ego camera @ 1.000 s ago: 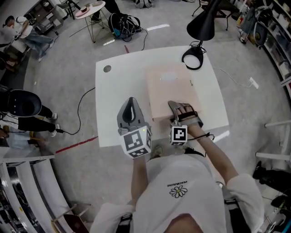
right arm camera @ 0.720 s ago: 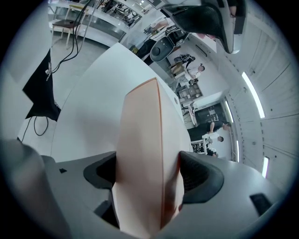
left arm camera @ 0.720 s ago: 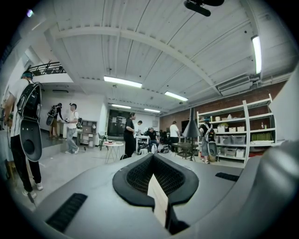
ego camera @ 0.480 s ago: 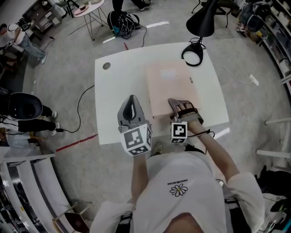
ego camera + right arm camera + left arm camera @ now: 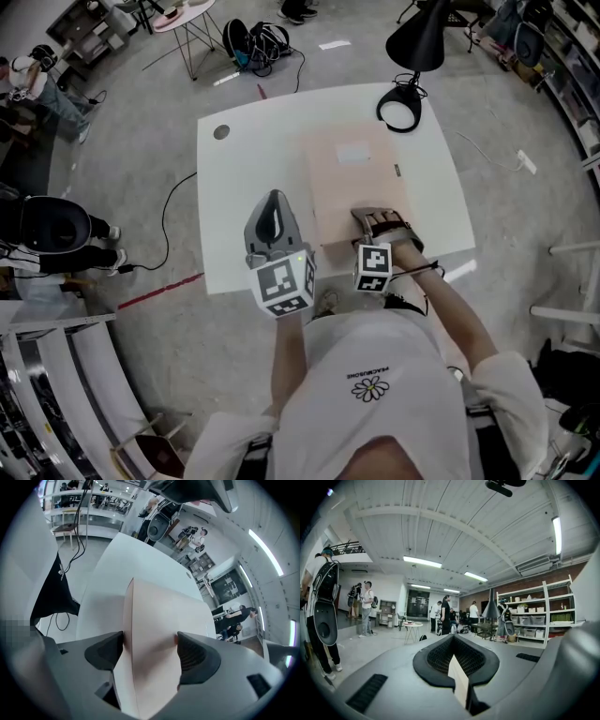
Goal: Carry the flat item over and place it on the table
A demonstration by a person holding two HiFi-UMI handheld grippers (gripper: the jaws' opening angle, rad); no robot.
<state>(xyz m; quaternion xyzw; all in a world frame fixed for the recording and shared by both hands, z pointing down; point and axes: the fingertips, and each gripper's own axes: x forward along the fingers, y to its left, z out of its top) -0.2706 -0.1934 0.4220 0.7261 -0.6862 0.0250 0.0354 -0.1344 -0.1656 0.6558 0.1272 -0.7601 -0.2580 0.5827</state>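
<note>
The flat item [image 5: 356, 178] is a pale pink sheet-like board with a small white label. It lies on the white table [image 5: 248, 178], right of centre. My right gripper [image 5: 377, 221] is at its near edge, and in the right gripper view both pads press the flat item [image 5: 154, 616] between them, so the right gripper [image 5: 149, 645] is shut on it. My left gripper [image 5: 273, 202] is held over the table's near part, left of the item and apart from it. In the left gripper view the left gripper [image 5: 454, 652] points out at the room, shut with nothing in it.
A black desk lamp [image 5: 412, 42] stands at the table's far right corner, its round base [image 5: 399, 109] just beyond the item. A cable hole [image 5: 221, 132] marks the far left corner. Cables, bags and a small round table [image 5: 185, 13] sit on the floor beyond; people stand at the left.
Only the head view has shifted slightly. The right gripper stays clamped at the item's near edge and the left gripper keeps its pose.
</note>
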